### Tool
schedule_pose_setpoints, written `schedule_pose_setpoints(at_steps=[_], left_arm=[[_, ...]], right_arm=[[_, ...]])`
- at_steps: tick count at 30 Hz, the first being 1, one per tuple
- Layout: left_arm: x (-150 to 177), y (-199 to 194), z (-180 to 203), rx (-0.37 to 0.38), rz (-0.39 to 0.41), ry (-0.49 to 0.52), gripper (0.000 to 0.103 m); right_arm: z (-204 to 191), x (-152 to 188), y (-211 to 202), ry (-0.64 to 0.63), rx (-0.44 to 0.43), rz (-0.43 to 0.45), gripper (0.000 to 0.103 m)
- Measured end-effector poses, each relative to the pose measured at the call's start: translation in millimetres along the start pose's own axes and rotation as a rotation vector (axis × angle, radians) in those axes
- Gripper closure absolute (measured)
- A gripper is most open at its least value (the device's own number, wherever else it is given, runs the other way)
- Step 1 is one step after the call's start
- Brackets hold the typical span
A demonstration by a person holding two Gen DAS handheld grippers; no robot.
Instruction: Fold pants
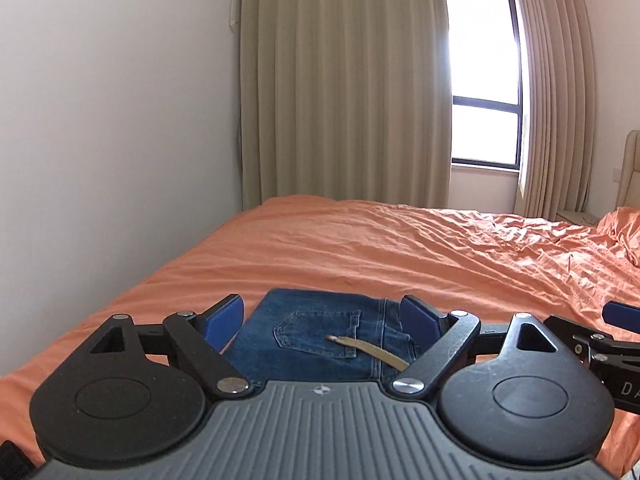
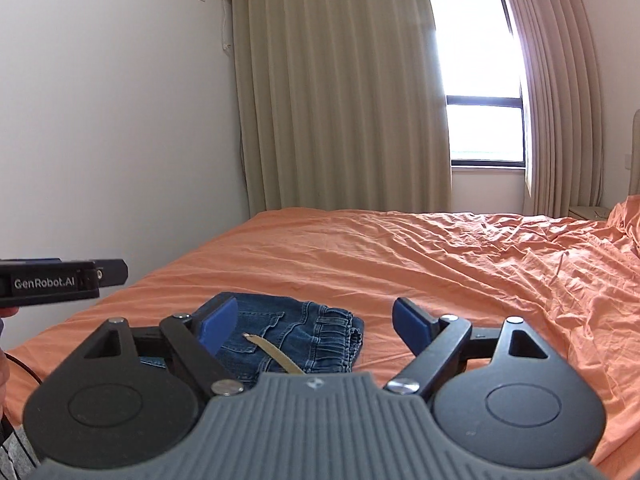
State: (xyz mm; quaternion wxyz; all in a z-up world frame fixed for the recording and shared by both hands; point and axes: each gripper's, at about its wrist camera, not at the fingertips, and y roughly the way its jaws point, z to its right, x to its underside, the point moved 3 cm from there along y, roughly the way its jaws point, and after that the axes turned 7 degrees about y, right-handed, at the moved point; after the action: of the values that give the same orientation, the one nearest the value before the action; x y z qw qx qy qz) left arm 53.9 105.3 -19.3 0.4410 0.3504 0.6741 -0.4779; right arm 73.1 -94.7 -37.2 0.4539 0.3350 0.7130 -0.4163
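Orange bed carries one folded pair of jeans in the left view, seen between the wide-open, empty left gripper, while the right view shows one jeans bundle below the equally spread, empty right gripper.

Both wrist views low over bed, facing window
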Motion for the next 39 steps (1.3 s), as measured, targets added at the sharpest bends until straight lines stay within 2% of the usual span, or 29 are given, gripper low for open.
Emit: schedule_pose_setpoints(at_steps=[4, 7, 13, 39], left_arm=[[27.2, 10.9, 11.4, -0.004, -0.079, 0.039, 0.001], [46.2, 22.8, 12.7, 0.004, -0.153, 0.025, 0.001], [69.0, 24.2, 14.6, 0.006, -0.222, 0.041, 0.001], [68.9, 24.1, 19.1, 0.000, -0.246, 0.050, 0.001]], right_arm=[[-6.7, 28.4, 14.4, -0.035, 0.011, -0.069, 0.022], [-10.8, 47.4, 22.6, -0.051, 0.022, -0.107, 0.022], [-8.8, 62.7, 35.8, -0.033, 0.030, -0.159, 0.022], [-5.5, 64.1, 32.1, -0.030, 0.035, -0.160, 0.022]])
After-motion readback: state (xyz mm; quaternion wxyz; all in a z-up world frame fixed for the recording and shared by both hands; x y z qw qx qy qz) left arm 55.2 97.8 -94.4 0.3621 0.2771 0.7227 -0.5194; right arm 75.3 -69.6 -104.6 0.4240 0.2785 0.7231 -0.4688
